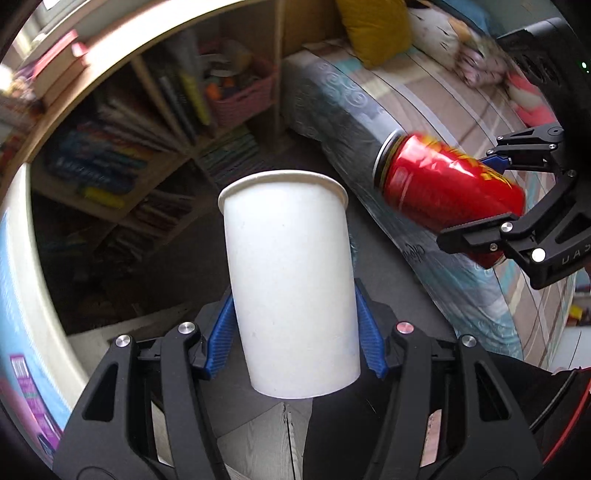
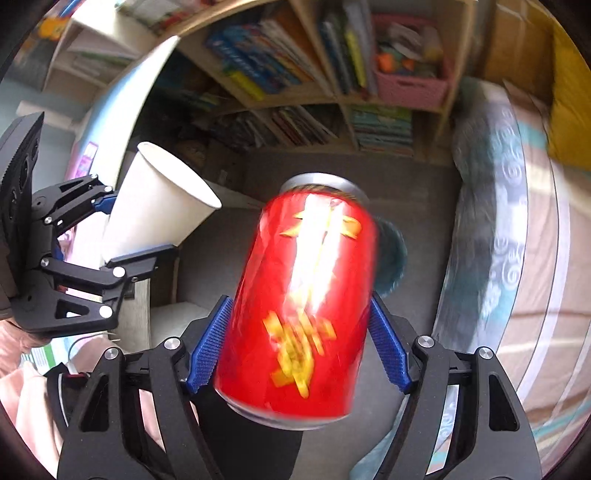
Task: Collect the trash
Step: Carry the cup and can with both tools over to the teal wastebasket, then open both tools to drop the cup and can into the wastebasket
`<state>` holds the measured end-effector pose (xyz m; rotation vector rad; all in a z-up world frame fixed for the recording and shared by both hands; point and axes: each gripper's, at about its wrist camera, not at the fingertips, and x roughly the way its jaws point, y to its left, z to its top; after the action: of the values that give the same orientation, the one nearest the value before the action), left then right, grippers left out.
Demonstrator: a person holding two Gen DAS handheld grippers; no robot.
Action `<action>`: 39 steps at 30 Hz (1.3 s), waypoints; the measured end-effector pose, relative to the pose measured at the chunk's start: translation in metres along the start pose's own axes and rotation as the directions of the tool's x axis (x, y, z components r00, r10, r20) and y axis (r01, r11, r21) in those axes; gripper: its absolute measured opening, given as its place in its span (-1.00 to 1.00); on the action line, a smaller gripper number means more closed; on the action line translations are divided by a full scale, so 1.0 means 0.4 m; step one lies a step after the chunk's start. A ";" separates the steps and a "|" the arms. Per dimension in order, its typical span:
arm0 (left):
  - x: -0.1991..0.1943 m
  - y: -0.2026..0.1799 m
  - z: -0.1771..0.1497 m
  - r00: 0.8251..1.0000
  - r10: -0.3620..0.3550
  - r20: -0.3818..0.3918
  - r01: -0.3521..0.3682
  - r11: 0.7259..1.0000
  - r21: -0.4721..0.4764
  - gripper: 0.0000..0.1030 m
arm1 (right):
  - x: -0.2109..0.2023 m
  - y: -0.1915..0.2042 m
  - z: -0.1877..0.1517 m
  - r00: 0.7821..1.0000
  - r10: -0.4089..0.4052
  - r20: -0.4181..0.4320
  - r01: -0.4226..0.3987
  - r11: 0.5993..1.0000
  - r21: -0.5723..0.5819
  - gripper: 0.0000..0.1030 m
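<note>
My left gripper [image 1: 295, 325] is shut on a white paper cup [image 1: 291, 280], held upright in the air with its open rim away from me. The cup also shows in the right wrist view [image 2: 159, 206], with the left gripper [image 2: 110, 232] at the left. My right gripper [image 2: 299, 343] is shut on a red drink can [image 2: 303, 302] with yellow lettering, its top pointing forward. In the left wrist view the can [image 1: 443, 184] is at the right, tilted, in the right gripper [image 1: 487, 195]. Both are held above the dark floor.
A wooden bookshelf [image 1: 155, 122] full of books, with a pink basket [image 1: 240, 96], stands ahead. A bed [image 1: 424, 110] with a patterned cover and a yellow pillow [image 1: 373, 26] runs along the right. A pale curved surface [image 1: 22, 258] is at the left.
</note>
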<state>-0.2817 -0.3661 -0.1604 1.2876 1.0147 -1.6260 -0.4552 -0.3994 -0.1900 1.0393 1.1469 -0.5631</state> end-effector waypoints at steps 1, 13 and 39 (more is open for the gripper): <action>0.014 -0.014 0.014 1.000 -0.008 -0.009 0.008 1.000 0.018 0.08 | 0.005 -0.017 -0.009 1.000 0.006 0.000 -0.006 1.000 0.015 0.29; 0.221 -0.070 0.134 0.990 -0.015 -0.139 0.029 0.994 0.103 0.10 | 0.107 -0.156 0.025 0.998 0.052 -0.021 -0.049 0.991 0.121 0.29; 0.257 -0.014 0.130 0.983 0.005 -0.182 0.008 0.997 0.076 0.70 | 0.136 -0.173 0.059 0.994 0.078 -0.080 -0.066 0.988 0.138 0.76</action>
<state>-0.3198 -0.4237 -0.2525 1.5093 1.0713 -1.5830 -0.4812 -0.4440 -0.2651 1.2264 1.1532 -0.5489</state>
